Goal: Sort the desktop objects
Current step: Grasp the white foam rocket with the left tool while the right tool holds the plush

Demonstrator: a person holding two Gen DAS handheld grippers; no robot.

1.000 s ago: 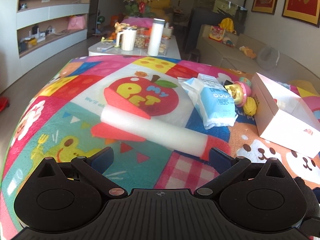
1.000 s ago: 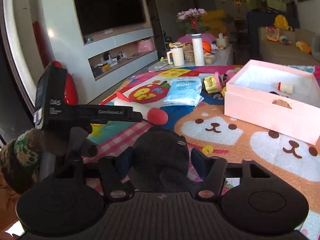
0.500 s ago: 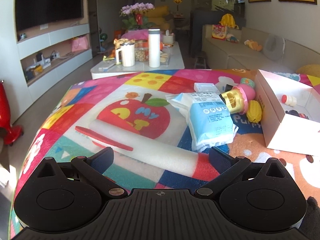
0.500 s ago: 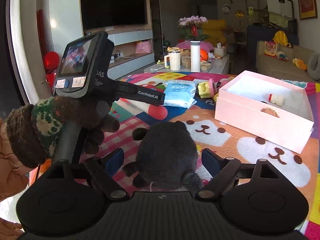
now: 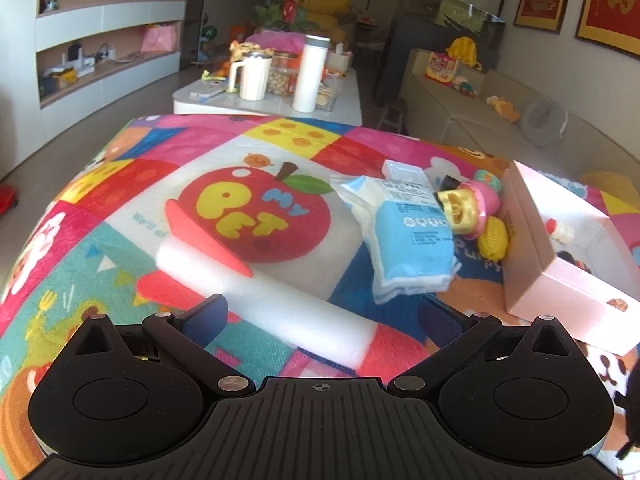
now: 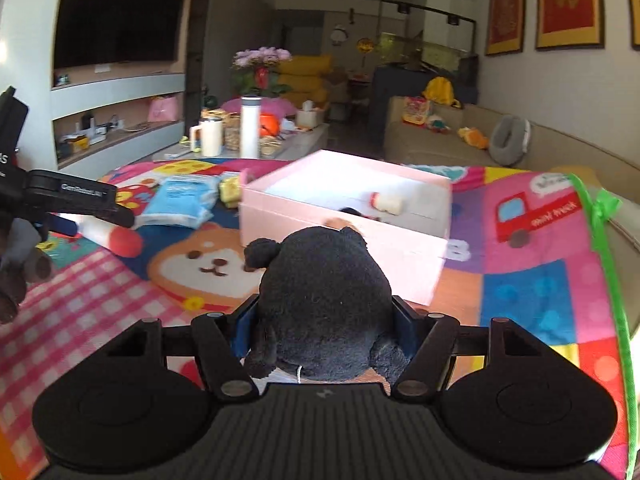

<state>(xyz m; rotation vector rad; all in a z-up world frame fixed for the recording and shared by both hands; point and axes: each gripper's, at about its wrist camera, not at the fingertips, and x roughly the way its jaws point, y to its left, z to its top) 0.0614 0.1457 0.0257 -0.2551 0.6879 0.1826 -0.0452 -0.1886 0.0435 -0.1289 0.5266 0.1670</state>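
The right gripper (image 6: 324, 330), its jaws just drawn in, pinches a black plush toy (image 6: 322, 304) above the colourful play mat (image 6: 532, 280), before the pink box (image 6: 344, 226). The left gripper (image 5: 322, 312) hangs spread wide and empty over a white foam roll (image 5: 276, 304); a blue wipes pack (image 5: 408, 240) lies beyond.

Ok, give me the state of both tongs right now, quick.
Left tongs: open, empty, the white foam roll on the mat ahead between the fingers.
Right tongs: just closed on the black plush toy, holding it.
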